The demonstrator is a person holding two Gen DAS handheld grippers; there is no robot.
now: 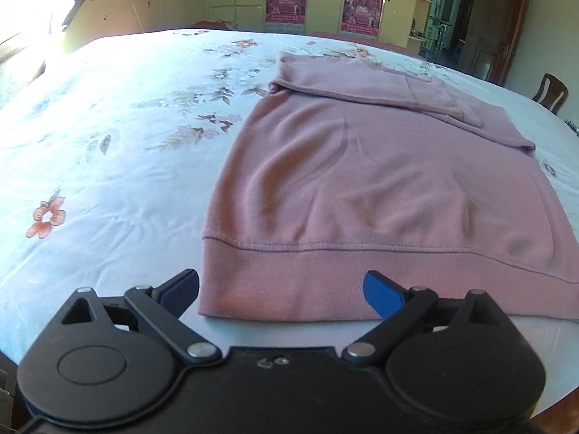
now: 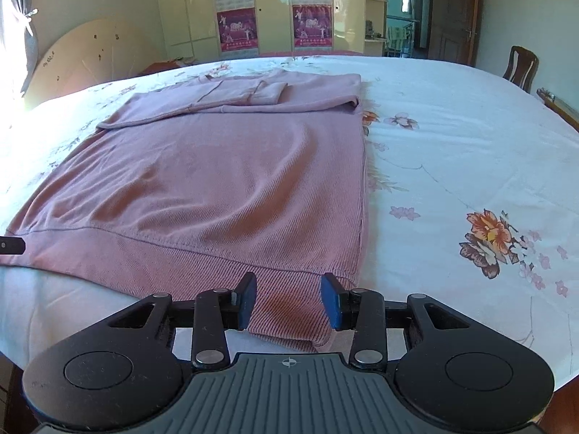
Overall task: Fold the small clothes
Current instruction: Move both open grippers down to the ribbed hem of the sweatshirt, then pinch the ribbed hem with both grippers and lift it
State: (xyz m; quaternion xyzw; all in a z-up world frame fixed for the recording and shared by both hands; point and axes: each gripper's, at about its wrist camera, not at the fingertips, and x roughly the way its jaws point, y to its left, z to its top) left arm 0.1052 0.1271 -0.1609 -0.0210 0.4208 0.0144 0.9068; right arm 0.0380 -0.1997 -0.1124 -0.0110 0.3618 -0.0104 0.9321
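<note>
Pink sweater [image 2: 224, 188] flat on bed [image 2: 452, 152], sleeves folded across top, hem nearest both claws. Right claw [image 2: 287, 302] part-open astride hem's right corner; left claw [image 1: 282, 294] wide open at left corner, both empty.

Both views close over sweater [image 1: 325, 188] hem

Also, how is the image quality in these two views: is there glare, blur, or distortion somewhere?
Left wrist view: strong window glare washes out the floral sheet at far left; the pink sweatshirt looks slightly soft. Right wrist view: sharper, the knit ribbing is readable, with glare only at the left edge. Both views: fisheye bends the bed edge into a curve, with dark corners.
</note>
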